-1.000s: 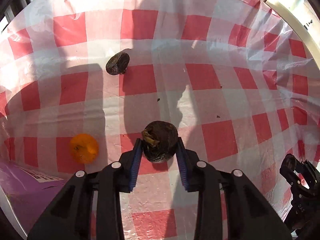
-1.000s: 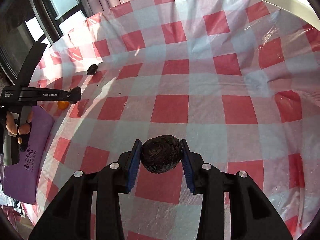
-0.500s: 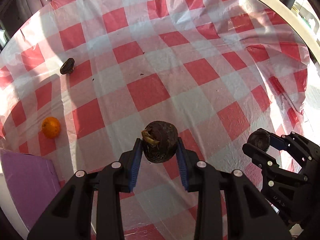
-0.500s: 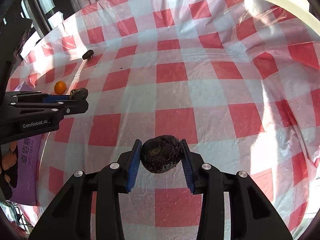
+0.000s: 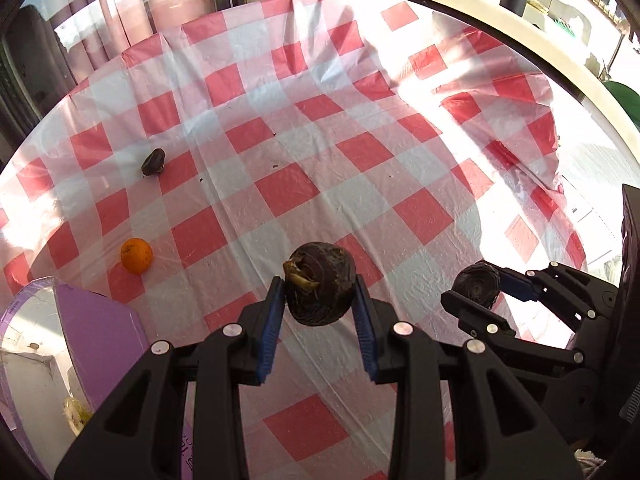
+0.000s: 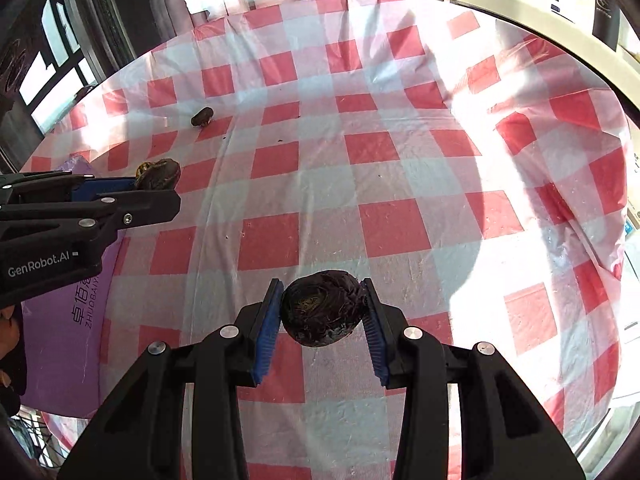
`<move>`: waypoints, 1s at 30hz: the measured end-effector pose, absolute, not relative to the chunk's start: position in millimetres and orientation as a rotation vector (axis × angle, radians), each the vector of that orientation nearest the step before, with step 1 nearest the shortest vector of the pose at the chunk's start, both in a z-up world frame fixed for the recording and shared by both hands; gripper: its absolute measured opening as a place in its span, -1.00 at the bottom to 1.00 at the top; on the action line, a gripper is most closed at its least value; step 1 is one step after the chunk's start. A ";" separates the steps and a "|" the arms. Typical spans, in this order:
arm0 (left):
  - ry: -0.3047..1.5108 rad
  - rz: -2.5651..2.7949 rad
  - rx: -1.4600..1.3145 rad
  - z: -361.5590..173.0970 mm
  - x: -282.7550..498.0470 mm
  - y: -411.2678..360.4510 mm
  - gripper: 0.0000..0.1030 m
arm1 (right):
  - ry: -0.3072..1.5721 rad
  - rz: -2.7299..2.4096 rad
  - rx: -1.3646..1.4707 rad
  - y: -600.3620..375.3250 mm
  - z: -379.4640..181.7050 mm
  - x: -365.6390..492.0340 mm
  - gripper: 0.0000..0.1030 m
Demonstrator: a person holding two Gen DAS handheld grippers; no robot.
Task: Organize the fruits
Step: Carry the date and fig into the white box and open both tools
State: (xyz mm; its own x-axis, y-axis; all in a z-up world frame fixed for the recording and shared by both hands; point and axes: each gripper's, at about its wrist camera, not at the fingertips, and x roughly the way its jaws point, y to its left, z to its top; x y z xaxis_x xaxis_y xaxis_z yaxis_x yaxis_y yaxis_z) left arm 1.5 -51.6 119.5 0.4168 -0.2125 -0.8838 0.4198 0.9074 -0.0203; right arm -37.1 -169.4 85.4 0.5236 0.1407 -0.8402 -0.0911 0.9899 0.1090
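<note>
- Left wrist view: the left gripper [image 5: 320,300] is clamped on a dark, round fruit with a yellowish stem scar [image 5: 319,285], its blue-padded fingers [image 5: 270,325] pressing both sides and holding it clear above the red-and-white checked tablecloth [image 5: 280,188].
- To the right in the same view, the right gripper [image 5: 478,289] holds a second dark, wrinkled fruit [image 5: 477,285] between its own fingers, at about the same height as the first.
- A small orange [image 5: 136,255] sits on the cloth at lower left, near the edge of a purple bag [image 5: 100,340] that lies at the table's corner.
- Farther back on the left, a small dark shrivelled fruit [image 5: 153,162] lies alone on the cloth, well apart from the orange and from both grippers.
- Right wrist view: the right gripper [image 6: 322,312] grips its dark, wrinkled fruit [image 6: 322,307] firmly between blue pads [image 6: 267,330], the fruit held above a red square of the tablecloth [image 6: 392,224].
- At the left edge of this view, the left gripper [image 6: 158,182], marked "GenRobot.AI", reaches in with its stem-scarred fruit [image 6: 158,174] visible at the fingertips.
- The small shrivelled fruit [image 6: 202,116] lies beyond it on the cloth, toward the far left edge of the table.
- The purple bag [image 6: 68,328], printed with pale lettering, lies below the left gripper; part of the person's hand [image 6: 9,332] shows at the frame's edge.
- Strong sunlight washes out the right side of the cloth in both views.
</note>
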 end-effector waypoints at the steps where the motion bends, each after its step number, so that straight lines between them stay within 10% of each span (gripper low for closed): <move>1: 1.065 -0.402 0.213 122.3 -2.2 -48.2 -0.34 | 1.002 0.137 0.052 -166.9 88.9 -38.2 -0.25; 30: 0.839 -0.516 0.099 183.7 -67.6 54.9 -0.34 | 0.943 0.210 -0.026 -53.0 129.9 -50.0 -0.26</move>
